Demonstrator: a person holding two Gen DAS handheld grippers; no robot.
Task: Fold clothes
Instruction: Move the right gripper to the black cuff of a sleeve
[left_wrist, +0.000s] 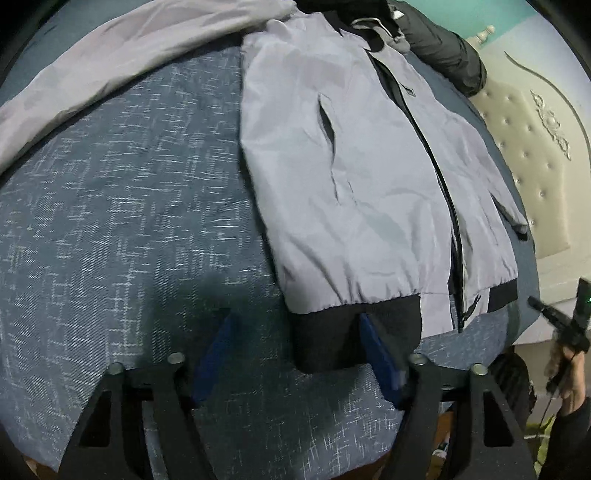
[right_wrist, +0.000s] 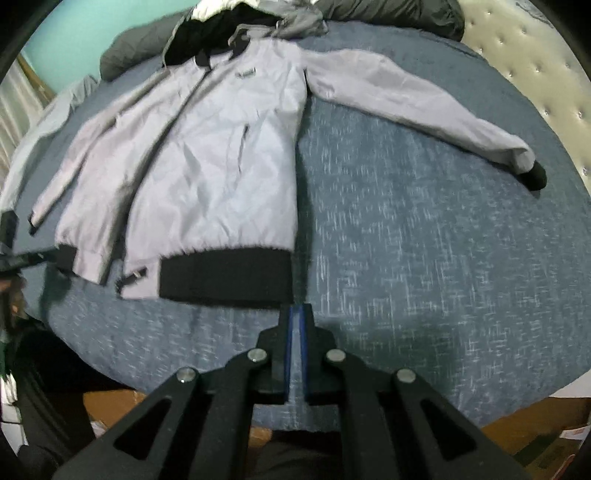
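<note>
Blue-covered bed (right_wrist: 424, 258), grey jacket (right_wrist: 192, 166) spread flat across it. Left tool (left_wrist: 295, 354) half-open astride the black hem band (left_wrist: 354, 332), gripping nothing; right tool (right_wrist: 296, 354) shut, empty. Likely snag: pinching bedcover along with hem.

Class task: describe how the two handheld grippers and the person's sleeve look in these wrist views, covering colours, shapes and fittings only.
Both the left gripper and the right gripper have black angular linkage arms with triangular cut-outs, round silver pivot pins and blue finger pads. A thin cable hangs by the hand in the left wrist view; its sleeve is dark.
</note>
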